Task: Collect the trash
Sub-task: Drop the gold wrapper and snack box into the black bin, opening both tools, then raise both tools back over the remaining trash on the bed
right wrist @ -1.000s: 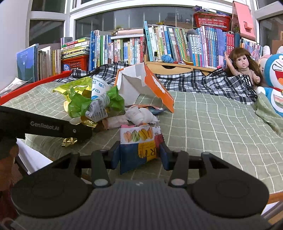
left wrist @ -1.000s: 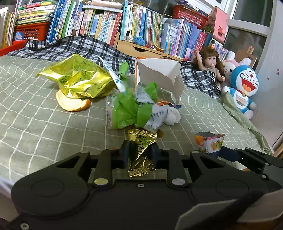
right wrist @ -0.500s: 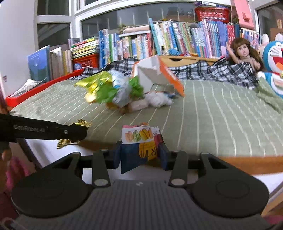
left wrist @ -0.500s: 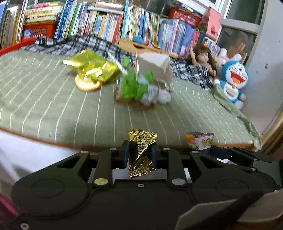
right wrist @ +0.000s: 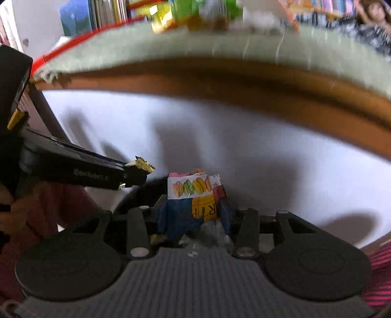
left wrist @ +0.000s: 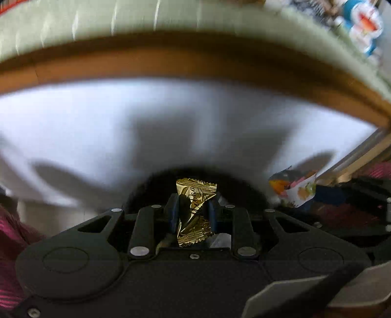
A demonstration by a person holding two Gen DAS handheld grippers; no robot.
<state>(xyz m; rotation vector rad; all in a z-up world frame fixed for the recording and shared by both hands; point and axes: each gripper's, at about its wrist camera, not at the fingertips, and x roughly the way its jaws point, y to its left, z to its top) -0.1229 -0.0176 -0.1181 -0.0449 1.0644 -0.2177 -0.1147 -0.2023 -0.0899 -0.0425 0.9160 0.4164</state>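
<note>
My left gripper [left wrist: 191, 204] is shut on a crumpled gold candy wrapper [left wrist: 195, 193], which sticks up between its blue pads. My right gripper [right wrist: 194, 208] is shut on a small packet printed with macarons [right wrist: 189, 188]. Both point steeply down in front of the bed's side, over a dark round opening [left wrist: 146, 188] whose contents I cannot make out. In the right wrist view the left gripper [right wrist: 133, 175] reaches in from the left with the gold wrapper [right wrist: 143, 165]. In the left wrist view the macaron packet [left wrist: 297, 192] shows at the right.
The bed's green checked cover [left wrist: 171, 17], wooden edge [left wrist: 195, 63] and white side [left wrist: 171, 117] fill the view above. More wrappers [right wrist: 195, 12] lie blurred on the bed. A doll [right wrist: 374, 12] and a blue plush toy [left wrist: 364, 22] sit far right. Pink striped clothing [right wrist: 378, 269] is close by.
Both grippers have dropped from above the bed to below its edge and tilted downward. The trash pile has slid to the top of the views. Each gripper still holds its wrapper.
</note>
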